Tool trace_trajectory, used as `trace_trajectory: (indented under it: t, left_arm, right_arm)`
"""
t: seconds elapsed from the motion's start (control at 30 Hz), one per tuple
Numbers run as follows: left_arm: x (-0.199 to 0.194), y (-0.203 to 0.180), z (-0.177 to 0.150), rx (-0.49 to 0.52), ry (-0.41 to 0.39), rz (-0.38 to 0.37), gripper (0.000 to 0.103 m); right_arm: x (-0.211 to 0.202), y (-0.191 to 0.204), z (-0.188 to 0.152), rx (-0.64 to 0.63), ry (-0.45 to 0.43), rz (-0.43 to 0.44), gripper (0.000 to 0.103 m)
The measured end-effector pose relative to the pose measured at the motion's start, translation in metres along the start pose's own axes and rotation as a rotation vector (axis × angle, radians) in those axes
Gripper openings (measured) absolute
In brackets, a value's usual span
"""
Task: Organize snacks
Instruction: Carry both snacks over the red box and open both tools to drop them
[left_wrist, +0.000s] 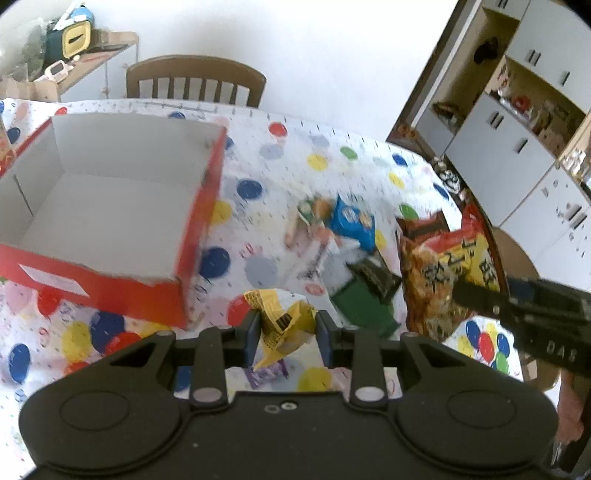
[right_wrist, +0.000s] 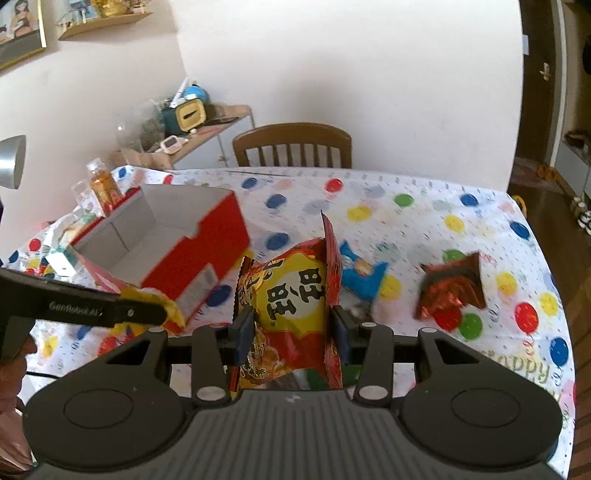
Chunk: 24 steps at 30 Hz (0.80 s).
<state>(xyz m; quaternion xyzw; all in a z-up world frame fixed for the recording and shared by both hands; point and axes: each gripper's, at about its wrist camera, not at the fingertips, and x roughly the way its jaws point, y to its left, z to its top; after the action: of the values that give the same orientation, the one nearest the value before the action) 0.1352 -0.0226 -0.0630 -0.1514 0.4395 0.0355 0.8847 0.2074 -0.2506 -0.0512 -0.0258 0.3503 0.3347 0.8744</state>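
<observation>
The left gripper (left_wrist: 286, 326) pinches a crumpled yellow foil snack packet (left_wrist: 281, 325) between its two blue-padded fingers (left_wrist: 252, 332); the packet hangs in the gap, lifted off the balloon-print tablecloth (left_wrist: 288, 177). Just beside it, to its left in the left wrist view, stands the open red cardboard box with a white inside (left_wrist: 110, 206), nothing visible in it.

The right gripper (right_wrist: 291, 328) clamps a large red-and-yellow puffed snack bag with bold black characters (right_wrist: 291, 295), the bag standing upright between the fingers (right_wrist: 243, 332) and rising above them. In the right wrist view the red box (right_wrist: 177, 251) lies to the left of this bag, and the left gripper (right_wrist: 147, 314) with its yellow packet (right_wrist: 166, 306) sits close to the box's near corner.

On the cloth lie a blue snack pouch (right_wrist: 364, 277), near the held bag, and a brown-and-red foil packet (right_wrist: 452, 291) well apart to the right. A green packet (left_wrist: 364, 302) and a dark packet (left_wrist: 375, 277) lie between the two grippers. A brown wooden chair (right_wrist: 291, 146) stands at the table's far edge.
</observation>
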Motion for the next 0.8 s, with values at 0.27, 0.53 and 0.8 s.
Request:
trace_trajectory:
  t: [0.27,0.53,0.8]
  left_arm:
    - [-0.022,0.039,0.027,0.013,-0.042,0.002,0.029]
    - [-0.032,0.083,0.052,0.031,-0.064,0.012,0.029]
    - [-0.027,0.135,0.071,0.03,-0.068,0.061,0.029]
  right_arm:
    - [0.015,0.059,0.028,-0.055,-0.023,0.021,0.043]
    - [0.046,0.111,0.056,-0.084,-0.033,0.026,0.043]
    - [0.09,0.161,0.075,-0.117,-0.031,0.021,0.043]
